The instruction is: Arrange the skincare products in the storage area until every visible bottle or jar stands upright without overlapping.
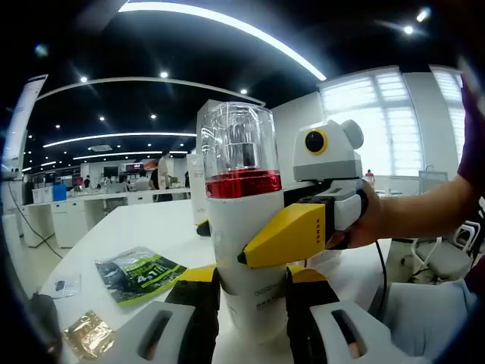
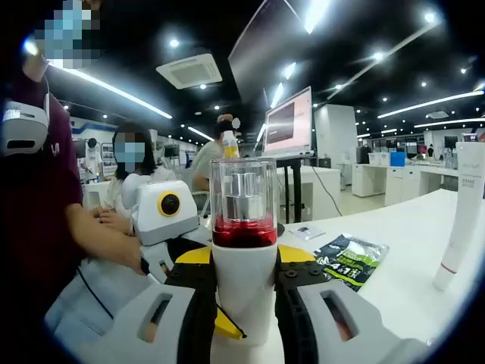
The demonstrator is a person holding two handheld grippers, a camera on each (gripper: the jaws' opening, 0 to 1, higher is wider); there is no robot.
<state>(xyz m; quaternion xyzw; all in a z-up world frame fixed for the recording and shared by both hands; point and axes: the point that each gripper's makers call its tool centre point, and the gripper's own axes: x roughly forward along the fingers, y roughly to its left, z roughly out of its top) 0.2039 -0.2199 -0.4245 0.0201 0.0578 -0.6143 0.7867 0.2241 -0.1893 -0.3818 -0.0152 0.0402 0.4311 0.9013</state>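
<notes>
Now my left gripper [image 1: 251, 307] and right gripper [image 2: 239, 307] both clamp the upright white bottle [image 2: 242, 284], mid-frame, green sachet [image 2: 350, 259] at right.

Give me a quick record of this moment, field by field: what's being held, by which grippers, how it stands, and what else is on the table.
held item: white pump bottle with clear cap and red collar
orientation: upright
left gripper: jaws either side of the bottle's lower body
right gripper: jaws either side of the same bottle
surface: white table
also on table: dark green sachet, gold foil packet, white tube standing upright
background: people at desks, a monitor
</notes>
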